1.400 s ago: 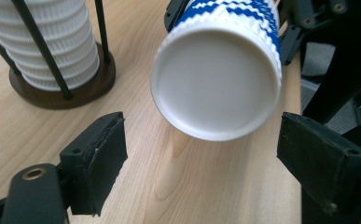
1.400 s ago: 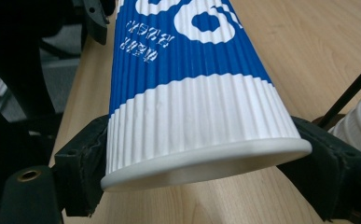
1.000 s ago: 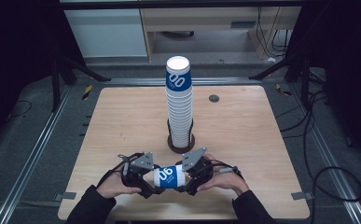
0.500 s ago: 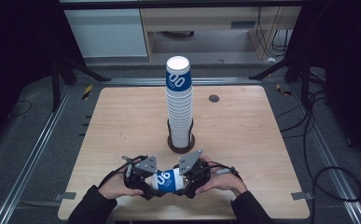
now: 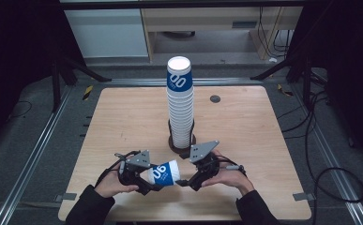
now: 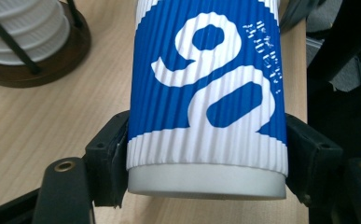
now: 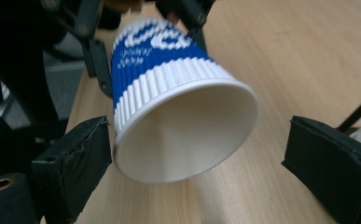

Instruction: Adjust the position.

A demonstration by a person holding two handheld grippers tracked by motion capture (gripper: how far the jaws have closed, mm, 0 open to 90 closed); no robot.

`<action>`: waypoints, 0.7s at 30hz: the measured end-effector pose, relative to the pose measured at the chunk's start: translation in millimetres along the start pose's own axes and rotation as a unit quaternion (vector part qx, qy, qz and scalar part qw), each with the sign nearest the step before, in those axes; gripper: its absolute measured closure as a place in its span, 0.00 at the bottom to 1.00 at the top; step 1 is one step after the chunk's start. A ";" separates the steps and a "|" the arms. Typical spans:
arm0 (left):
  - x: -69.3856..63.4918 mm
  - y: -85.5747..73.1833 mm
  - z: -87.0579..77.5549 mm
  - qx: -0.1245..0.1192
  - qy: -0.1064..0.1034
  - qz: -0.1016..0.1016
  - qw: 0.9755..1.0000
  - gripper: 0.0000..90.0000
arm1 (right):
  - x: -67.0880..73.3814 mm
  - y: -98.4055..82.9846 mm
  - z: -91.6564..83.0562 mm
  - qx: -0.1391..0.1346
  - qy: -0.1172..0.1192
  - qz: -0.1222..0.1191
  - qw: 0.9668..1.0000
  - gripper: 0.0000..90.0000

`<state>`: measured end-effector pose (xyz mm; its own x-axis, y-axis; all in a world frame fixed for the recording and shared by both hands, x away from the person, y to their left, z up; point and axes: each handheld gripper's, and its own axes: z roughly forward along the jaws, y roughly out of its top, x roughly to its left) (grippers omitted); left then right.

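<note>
A blue and white ribbed paper cup lies on its side just above the table's near edge. My left gripper is shut on its base end, and both pads press the cup near the bottom rim. The open mouth of the cup faces my right gripper. Its jaws have just been opening and now stand wide, with the cup's rim between them and the right pad clear of it. In the high view the right gripper sits just right of the cup's mouth.
A tall stack of the same cups stands in a dark round holder at the table's middle, just beyond my hands. A small dark disc lies at the back right. Cables trail on the floor at the right.
My right gripper has opened, let go of the cup's mouth end and drawn slightly right and up. The left gripper keeps its hold on the cup.
</note>
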<state>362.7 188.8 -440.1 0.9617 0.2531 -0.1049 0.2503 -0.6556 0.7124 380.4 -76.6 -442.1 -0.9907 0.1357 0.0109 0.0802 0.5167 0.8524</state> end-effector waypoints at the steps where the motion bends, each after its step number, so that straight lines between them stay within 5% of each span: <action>1: 1.2 -0.7 -1.8 -0.007 0.002 -0.002 1.000 0.30 | -1.2 0.6 -4.1 -0.011 -0.005 0.005 1.000 0.08; 11: 5.9 -2.8 -20.2 -0.080 0.014 -0.011 0.997 0.30 | -9.2 -2.2 -26.1 -0.071 -0.017 0.042 0.996 0.08; 21: -0.9 1.9 -15.3 -0.092 -0.003 0.007 0.996 0.30 | -5.2 -0.2 -17.5 -0.092 0.016 0.050 0.994 0.08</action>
<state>360.6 198.3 -428.0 0.9655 0.2409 -0.0985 0.2136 -0.5174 0.8287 383.6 -92.1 -433.2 -0.9819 0.1508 0.1144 0.1601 0.3390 0.9271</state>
